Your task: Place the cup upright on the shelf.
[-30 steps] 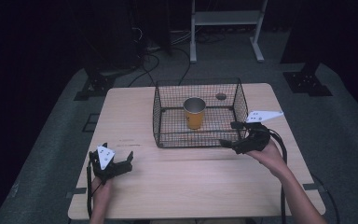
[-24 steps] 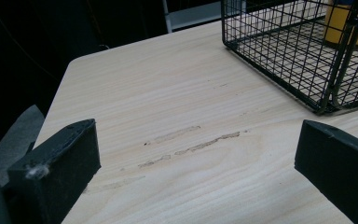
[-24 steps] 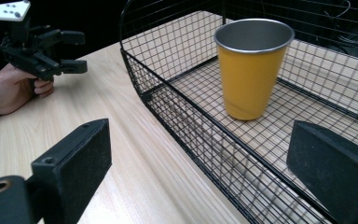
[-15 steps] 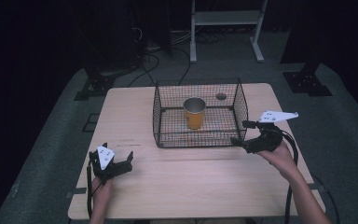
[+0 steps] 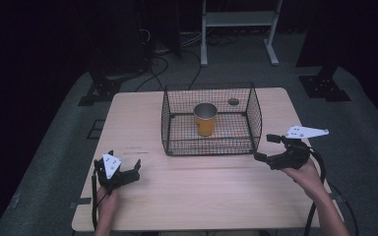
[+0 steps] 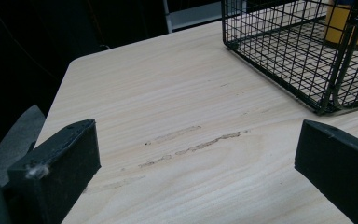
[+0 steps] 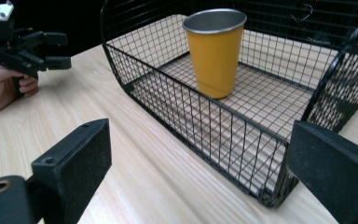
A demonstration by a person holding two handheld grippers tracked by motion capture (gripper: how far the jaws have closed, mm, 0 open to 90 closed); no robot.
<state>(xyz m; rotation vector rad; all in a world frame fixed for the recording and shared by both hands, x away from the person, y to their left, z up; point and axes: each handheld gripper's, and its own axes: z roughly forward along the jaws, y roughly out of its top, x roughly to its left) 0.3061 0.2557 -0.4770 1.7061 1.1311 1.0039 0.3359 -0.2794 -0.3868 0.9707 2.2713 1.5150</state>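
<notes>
Two open tools, cup waiting in the basket

Your right tool [image 5: 265,147] hangs just beside the basket's [image 5: 165,115] near right corner, jaws spread wide and holding nothing. Its own view looks over the basket's wire wall at the cup [image 7: 215,51]. The cup stands upright on the basket floor, mouth up, toward the far side and apart from every wall.

Your left tool [image 5: 123,172] sits low over the worktop [image 5: 202,187] near its front left edge, well apart from the basket, jaws wide and empty too.

You look to be at the approach: nothing is gripped, and the right tool is the one placed to act. To take the cup, you would need to lift the right tool above the basket rim, bring it in over the top, and lower the jaws to either side of the cup wall before closing. Keep clear of the wire, since a knock could shift the basket.
</notes>
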